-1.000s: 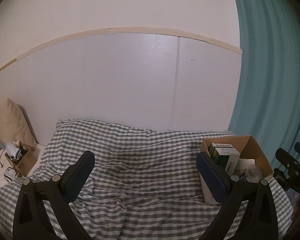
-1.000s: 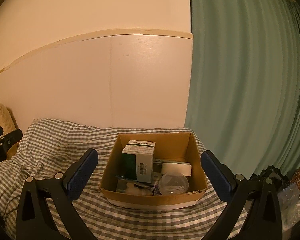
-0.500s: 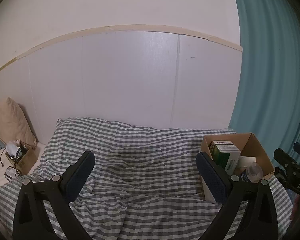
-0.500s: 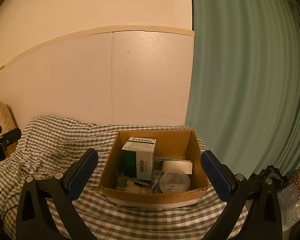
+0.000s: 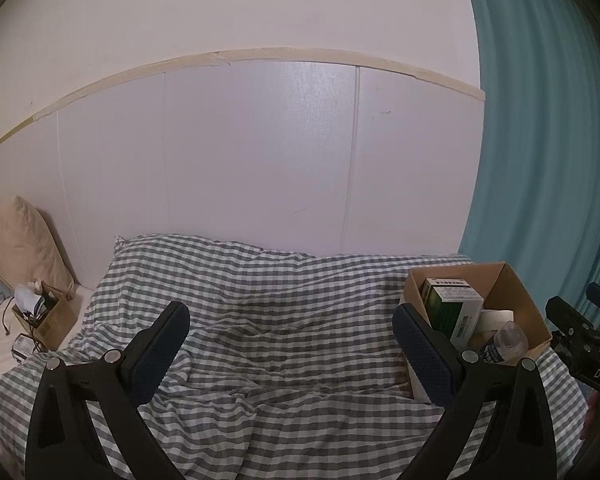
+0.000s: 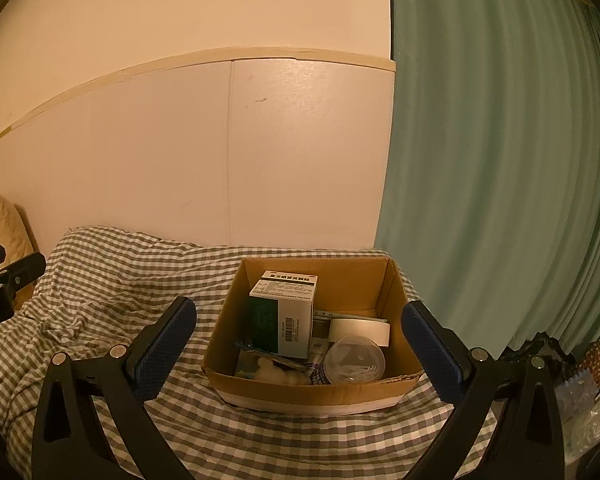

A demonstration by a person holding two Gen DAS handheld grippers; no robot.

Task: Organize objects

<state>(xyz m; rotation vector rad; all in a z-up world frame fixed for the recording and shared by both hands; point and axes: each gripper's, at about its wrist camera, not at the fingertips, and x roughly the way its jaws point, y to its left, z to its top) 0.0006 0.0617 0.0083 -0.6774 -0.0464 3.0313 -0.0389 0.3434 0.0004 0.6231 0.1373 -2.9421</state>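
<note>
Left wrist view shows a bed (image 5: 284, 344) covered by a rumpled grey-and-white checked duvet, pushed against a white panelled wall (image 5: 260, 152) with a strip of tan tape along the panel tops. A teal curtain (image 5: 540, 160) hangs beside the cardboard box (image 5: 516, 292), which sits on the duvet at the curtain end of the bed. Far from the box, at the other end, a beige pillow (image 5: 20, 240) leans on the wall, with a smaller carton of cables and cloth (image 5: 44, 316) just beside it.

Inside the cardboard box (image 6: 340, 394) a green-and-white medicine carton (image 6: 286, 314) stands upright toward the wall-side corner. A clear round tub (image 6: 356, 360) lies near the front wall of the box, a roll of white tape (image 6: 364, 330) just behind it, and something white and fluffy (image 6: 276, 372) rests beside the tub; other flat items under them are too dim to tell. Beyond the box toward the curtain, a heap of bags and packets (image 6: 572, 376) sits off the bed.

The left claw (image 5: 296, 340) hovers over bare duvet well apart from the box, jaws spread wide, nothing between them. The right claw (image 6: 300, 340) is held level in front of the box, jaws wide apart and empty, framing the box on both sides without touching it.
</note>
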